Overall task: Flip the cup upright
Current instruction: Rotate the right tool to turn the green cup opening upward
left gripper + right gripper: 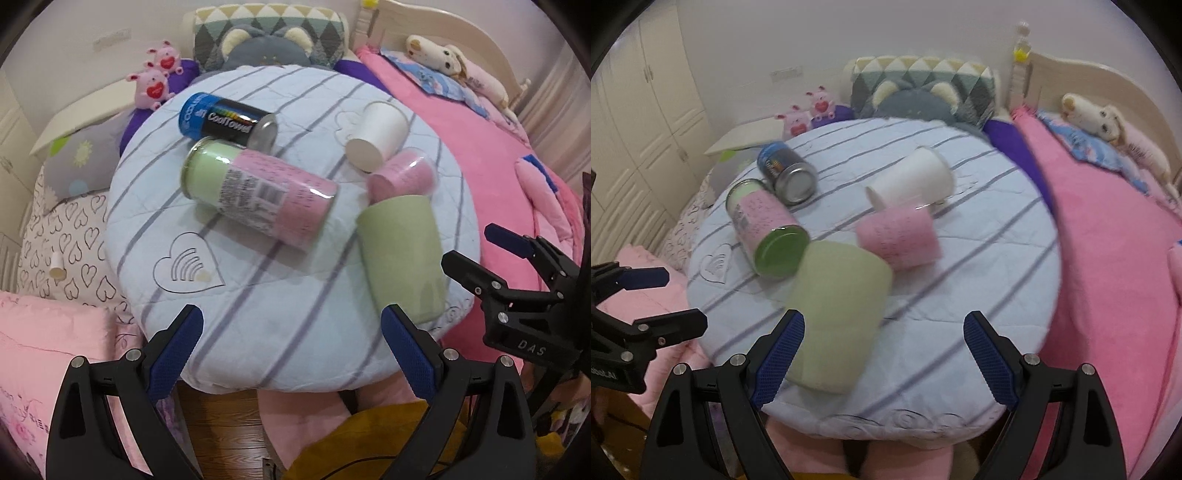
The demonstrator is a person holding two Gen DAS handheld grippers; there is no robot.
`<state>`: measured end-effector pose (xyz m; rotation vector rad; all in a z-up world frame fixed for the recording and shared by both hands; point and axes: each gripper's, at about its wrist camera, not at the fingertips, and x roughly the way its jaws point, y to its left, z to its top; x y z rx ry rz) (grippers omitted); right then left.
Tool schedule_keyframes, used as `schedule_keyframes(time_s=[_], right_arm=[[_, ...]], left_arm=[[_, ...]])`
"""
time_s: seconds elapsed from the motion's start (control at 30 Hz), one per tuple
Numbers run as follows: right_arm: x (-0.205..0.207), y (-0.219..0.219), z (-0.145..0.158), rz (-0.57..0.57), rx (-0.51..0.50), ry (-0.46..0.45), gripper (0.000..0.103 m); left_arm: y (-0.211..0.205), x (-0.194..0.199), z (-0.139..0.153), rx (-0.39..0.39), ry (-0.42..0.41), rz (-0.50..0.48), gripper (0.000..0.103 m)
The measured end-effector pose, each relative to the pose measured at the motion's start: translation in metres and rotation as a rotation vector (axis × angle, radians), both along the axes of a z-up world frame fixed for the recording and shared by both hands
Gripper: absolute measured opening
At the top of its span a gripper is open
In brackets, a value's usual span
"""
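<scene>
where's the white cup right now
The white cup lies on its side at the far right of the round cushion, just behind the pink cup.

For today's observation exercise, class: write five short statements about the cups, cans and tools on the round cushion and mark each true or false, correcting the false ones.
1. The green cup lies on its side. True.
2. The right tool is shut on the green cup. False: its jaws are open, and the cup lies by its left finger.
3. The white cup stands upright. False: it lies on its side.
4. The pink cup lies between the white cup and the green cup. True.
5. The left tool holds the CoolTowel can. False: it is open and empty; the can lies far across the striped cushion.
</scene>
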<state>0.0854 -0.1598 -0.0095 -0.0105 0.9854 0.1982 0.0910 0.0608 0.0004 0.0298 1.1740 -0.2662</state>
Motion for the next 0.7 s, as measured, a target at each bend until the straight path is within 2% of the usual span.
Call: schedule_keyframes(time_s=[0.13,0.5,0.7], right_arm=[[0.015,0.011,-0.007,-0.006,-0.008,0.043,0.09],[0.049,0.025,-0.029,-0.026,0.079,0.21,0.09],[0.063,0.029,-0.041,-0.049,0.088,0.273,0.09]], left_arm=[[0.013,0.01,-0.008,0.015,0.008,0.011,0.098],[0.035,0.042,-0.033,-0.021,0.061,0.006,0.098],[0.039,0.058,-0.047,-0.002,0.09,-0.006,0.098]])
